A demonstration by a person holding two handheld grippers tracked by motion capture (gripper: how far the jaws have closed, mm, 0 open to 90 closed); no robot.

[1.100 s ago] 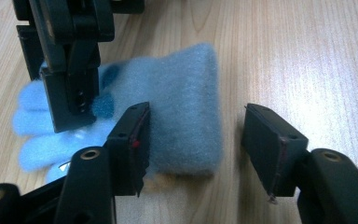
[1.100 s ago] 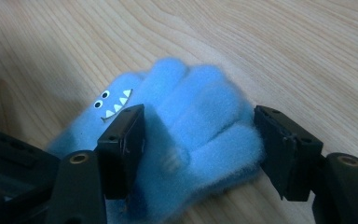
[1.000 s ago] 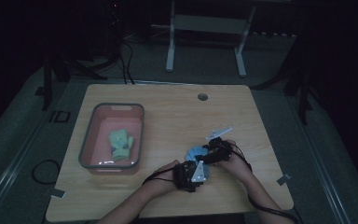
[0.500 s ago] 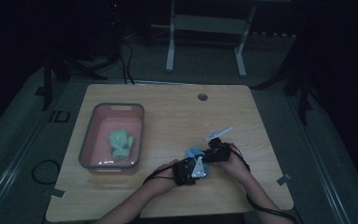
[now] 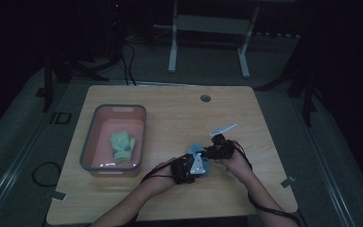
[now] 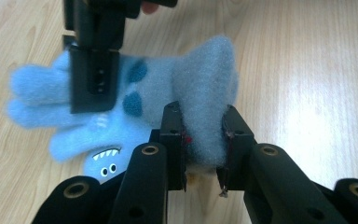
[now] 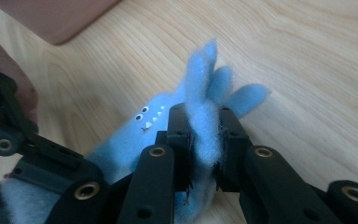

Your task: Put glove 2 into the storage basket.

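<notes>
A fuzzy light-blue glove (image 5: 199, 152) with a small monster face lies on the wooden table (image 5: 170, 118), near its front. My left gripper (image 6: 205, 140) is shut on the glove's (image 6: 168, 88) cuff end, with fleece squeezed between the pads. My right gripper (image 7: 205, 140) has just been closing and pinches a finger of the glove (image 7: 154, 126). In the high view the left gripper (image 5: 194, 164) and right gripper (image 5: 208, 152) meet tip to tip over the glove.
A pink tub with a grey rim (image 5: 87, 151) stands at the left of the table and holds a green glove (image 5: 122, 143). A round cable hole (image 5: 205, 98) sits near the far edge. Bare wood lies between the tub and the hands.
Both pairs of jaws have closed onto the blue glove, which looks more bunched between them. The hands have stayed in about the same spot.
</notes>
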